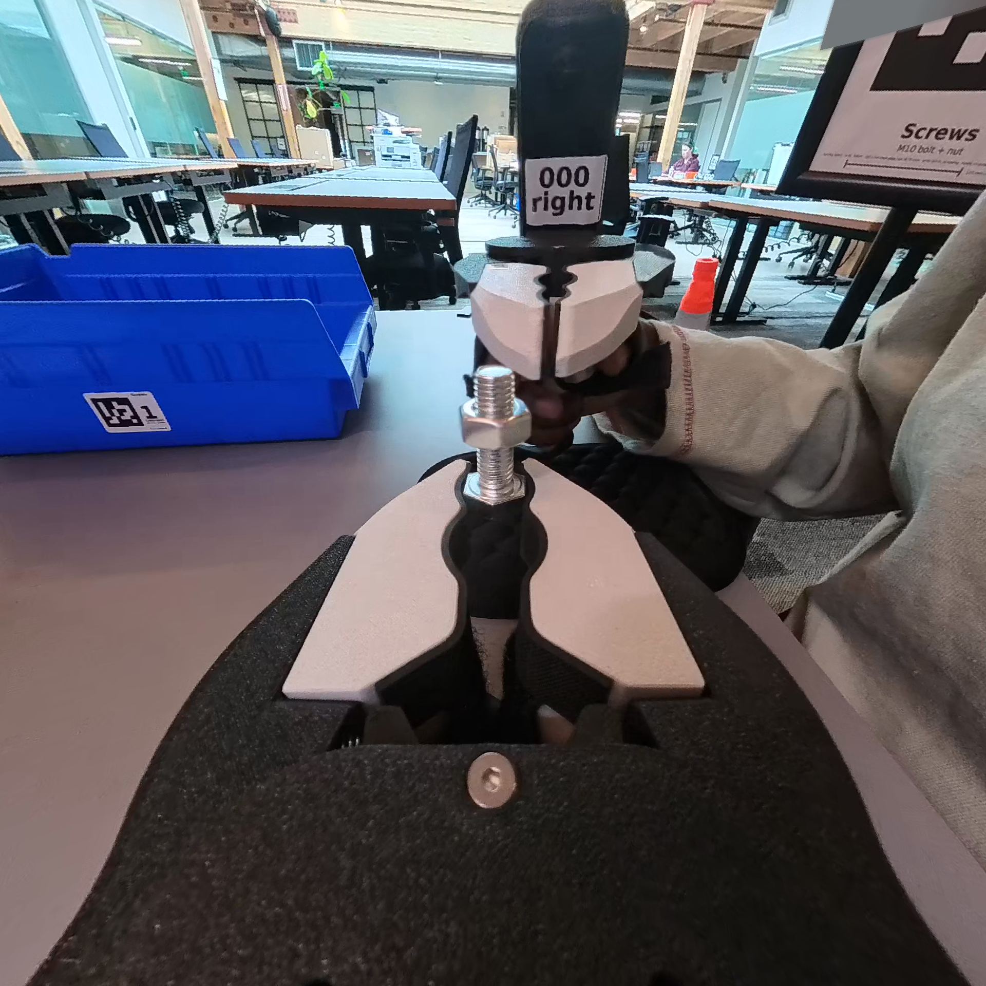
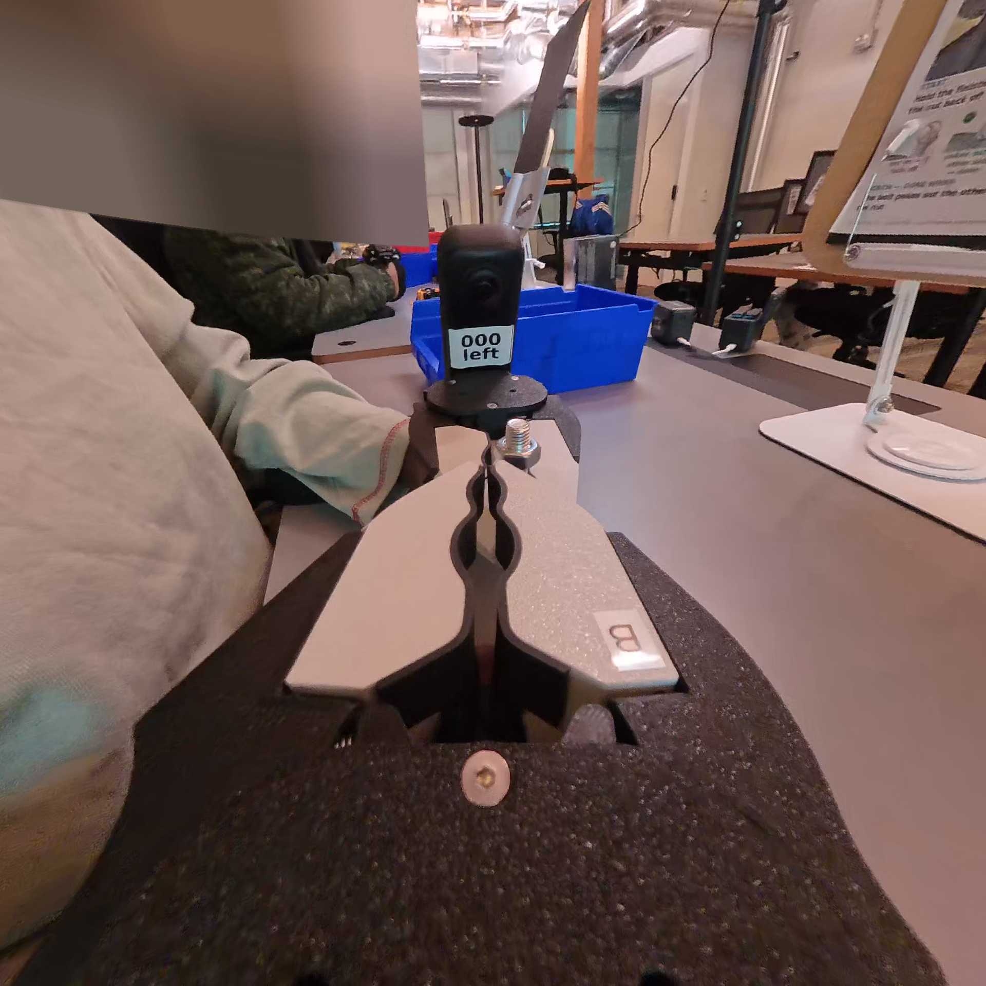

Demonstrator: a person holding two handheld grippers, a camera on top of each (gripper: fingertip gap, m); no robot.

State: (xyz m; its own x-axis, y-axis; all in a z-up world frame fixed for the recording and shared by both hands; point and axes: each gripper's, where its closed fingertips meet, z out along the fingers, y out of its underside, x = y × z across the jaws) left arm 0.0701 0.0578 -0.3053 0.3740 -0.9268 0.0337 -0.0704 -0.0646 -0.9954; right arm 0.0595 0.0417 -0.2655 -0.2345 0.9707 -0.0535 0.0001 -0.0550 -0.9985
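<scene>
In the left wrist view my left gripper (image 1: 493,483) is shut on the head of a silver bolt (image 1: 495,464), which stands upright with its thread pointing up. A silver hex nut (image 1: 495,424) sits partway down the thread. My right gripper (image 1: 552,368) faces it with its fingers closed together, tips just right of and behind the bolt's top, not touching the nut. In the right wrist view my right gripper (image 2: 486,472) is shut with nothing between the pads. The bolt (image 2: 518,431) and nut (image 2: 520,454) show just beyond its tips, slightly right, between the left gripper's fingers (image 2: 557,453).
A blue bin (image 1: 176,347) stands on the grey table (image 1: 160,533) at the left; it also shows in the right wrist view (image 2: 576,331). A framed sign on a stand (image 1: 896,106) is at the right, its white base (image 2: 853,453) on the table. A person's sleeve (image 1: 773,400) reaches in. The tips of one gripper are about 4 centimetres away from the tips of the other.
</scene>
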